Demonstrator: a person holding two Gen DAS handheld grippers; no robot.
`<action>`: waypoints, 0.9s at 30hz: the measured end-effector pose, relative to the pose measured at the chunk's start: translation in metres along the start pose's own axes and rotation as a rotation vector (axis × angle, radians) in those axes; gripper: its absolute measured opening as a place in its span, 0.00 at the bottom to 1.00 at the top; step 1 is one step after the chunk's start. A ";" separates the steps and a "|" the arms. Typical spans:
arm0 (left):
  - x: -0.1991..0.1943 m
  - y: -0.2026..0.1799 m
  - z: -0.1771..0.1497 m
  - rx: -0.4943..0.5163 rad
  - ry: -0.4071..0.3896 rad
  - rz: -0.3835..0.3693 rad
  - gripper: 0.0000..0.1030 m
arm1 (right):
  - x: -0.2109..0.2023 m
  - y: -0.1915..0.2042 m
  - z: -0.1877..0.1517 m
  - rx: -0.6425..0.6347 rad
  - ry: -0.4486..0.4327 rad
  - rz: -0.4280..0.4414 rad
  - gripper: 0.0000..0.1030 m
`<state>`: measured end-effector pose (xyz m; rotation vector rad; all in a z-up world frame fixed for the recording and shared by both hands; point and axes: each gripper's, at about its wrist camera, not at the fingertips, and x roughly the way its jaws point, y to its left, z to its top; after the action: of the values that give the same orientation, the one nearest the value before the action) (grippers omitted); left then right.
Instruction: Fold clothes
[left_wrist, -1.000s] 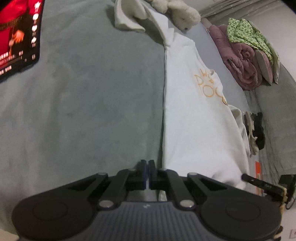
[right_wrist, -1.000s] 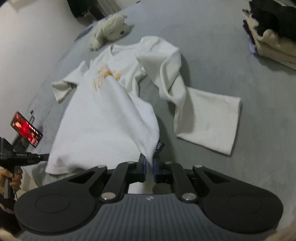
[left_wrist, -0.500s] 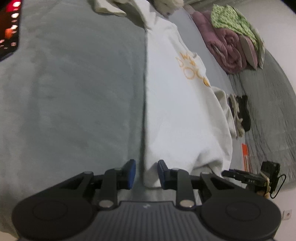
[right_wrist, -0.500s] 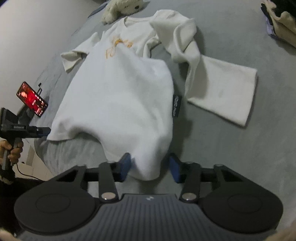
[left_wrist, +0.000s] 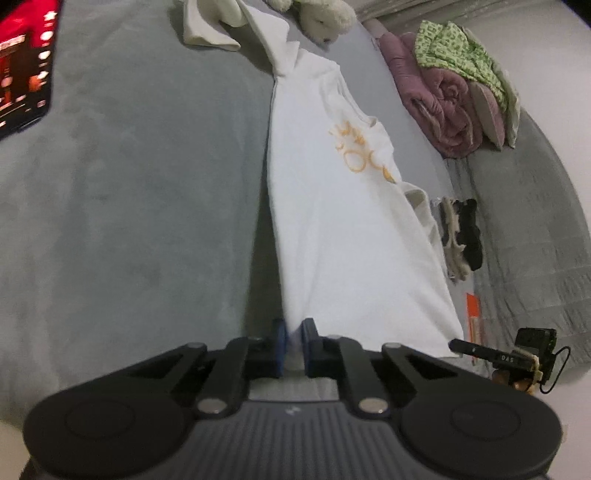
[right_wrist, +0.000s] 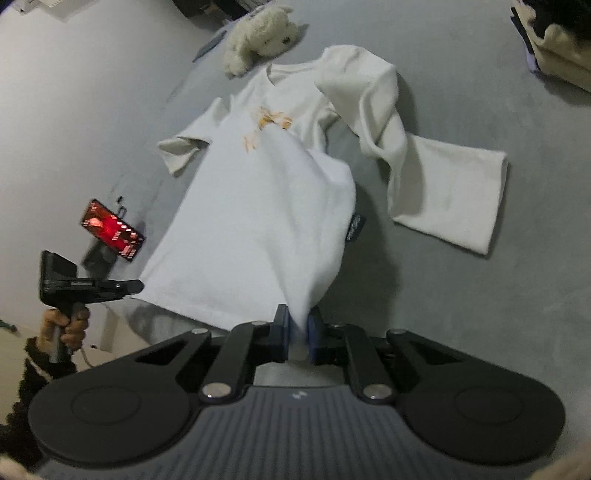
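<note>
Here the left tool (left_wrist: 293, 341) and right tool (right_wrist: 298, 338), jaws closing, each pinch a hem corner of the white shirt (right_wrist: 258, 206), spread toward twelve o'clock on the grey bed (right_wrist: 461, 325). Soft, light fabric, likely to sag; corners suit gripping.

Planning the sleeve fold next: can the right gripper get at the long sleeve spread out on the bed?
Probably not yet: the right gripper is closing on the shirt hem. The sleeve itself lies uncovered.
</note>
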<state>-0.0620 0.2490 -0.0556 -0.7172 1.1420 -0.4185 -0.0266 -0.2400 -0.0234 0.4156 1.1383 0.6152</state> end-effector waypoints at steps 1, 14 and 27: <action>-0.001 0.000 -0.002 0.004 0.007 0.004 0.09 | -0.004 0.001 0.000 -0.002 0.005 0.007 0.11; 0.013 0.010 -0.021 0.101 0.078 0.140 0.08 | 0.042 -0.015 -0.025 0.017 0.174 -0.093 0.11; -0.001 -0.024 0.000 0.186 0.008 0.196 0.42 | 0.011 -0.010 -0.003 0.016 0.072 -0.061 0.46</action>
<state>-0.0615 0.2328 -0.0382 -0.4370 1.1521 -0.3564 -0.0241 -0.2406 -0.0388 0.3730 1.2212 0.5722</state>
